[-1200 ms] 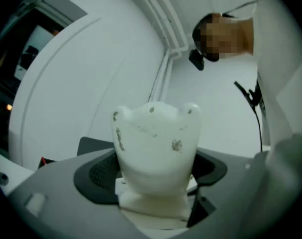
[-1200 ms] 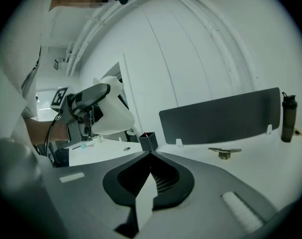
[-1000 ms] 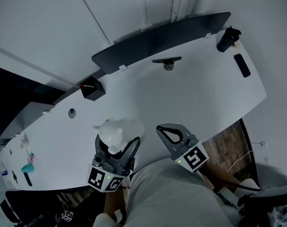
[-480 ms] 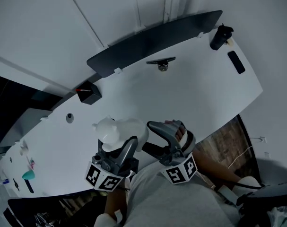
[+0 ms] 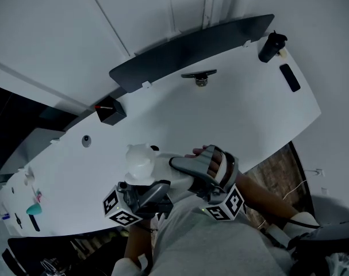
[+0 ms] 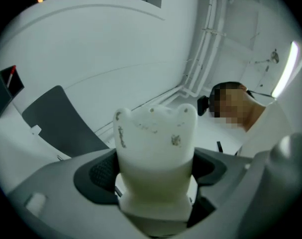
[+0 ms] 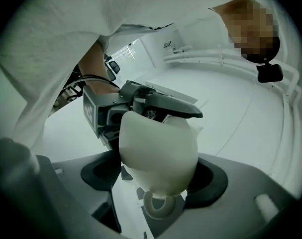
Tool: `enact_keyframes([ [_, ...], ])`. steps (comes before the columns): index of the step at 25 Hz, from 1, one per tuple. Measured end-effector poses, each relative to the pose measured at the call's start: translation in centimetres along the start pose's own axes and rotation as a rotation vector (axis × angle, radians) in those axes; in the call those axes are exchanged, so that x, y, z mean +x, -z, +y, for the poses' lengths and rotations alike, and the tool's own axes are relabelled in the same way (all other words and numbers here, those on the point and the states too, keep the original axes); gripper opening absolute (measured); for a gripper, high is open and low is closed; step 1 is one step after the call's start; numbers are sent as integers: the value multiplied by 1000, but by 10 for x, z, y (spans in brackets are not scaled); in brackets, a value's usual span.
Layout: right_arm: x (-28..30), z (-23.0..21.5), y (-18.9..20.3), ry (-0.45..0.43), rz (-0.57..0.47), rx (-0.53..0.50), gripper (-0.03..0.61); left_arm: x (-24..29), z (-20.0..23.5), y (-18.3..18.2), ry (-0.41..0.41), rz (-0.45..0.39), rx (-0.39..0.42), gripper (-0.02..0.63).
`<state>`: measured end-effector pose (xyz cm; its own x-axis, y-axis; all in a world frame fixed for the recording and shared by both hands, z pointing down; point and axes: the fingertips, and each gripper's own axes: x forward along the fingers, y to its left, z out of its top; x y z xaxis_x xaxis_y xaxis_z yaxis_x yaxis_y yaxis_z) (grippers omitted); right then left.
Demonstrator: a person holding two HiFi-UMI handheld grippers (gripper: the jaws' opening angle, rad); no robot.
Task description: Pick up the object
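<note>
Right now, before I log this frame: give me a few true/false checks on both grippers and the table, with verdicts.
1. The left gripper is clamped on the white object. True.
2. The right gripper is empty and clear of the object. False: the white object fills the gap between its jaws, which have just been closing on it.
3. A black box sits on the table beyond the grippers. True.
4. The table has a black top. False: the top is white.
</note>
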<state>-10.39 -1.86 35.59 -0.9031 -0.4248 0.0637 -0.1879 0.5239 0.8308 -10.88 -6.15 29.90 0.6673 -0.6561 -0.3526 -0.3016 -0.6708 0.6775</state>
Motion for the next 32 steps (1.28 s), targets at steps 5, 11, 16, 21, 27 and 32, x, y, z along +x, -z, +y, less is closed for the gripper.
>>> enact_keyframes([
  [5,1,1,-1,-29,7,2,371,-1,-2,-2,11,4,26,433],
  [11,-1,-4,0,-14,11,43,367,-4,-4,-6,2,-21,57,437],
  [16,-8,-24,21,62,81,122,348,-24,13,-17,-79,-50,56,466],
  [21,-7,-10,53,43,245,-263,347,-49,45,-20,-277,-21,-32,466],
  [27,4,-3,64,26,342,-536,347,-20,44,-8,-372,41,-164,473],
  [32,12,5,54,6,297,-635,347,-10,51,19,-379,134,-189,473],
])
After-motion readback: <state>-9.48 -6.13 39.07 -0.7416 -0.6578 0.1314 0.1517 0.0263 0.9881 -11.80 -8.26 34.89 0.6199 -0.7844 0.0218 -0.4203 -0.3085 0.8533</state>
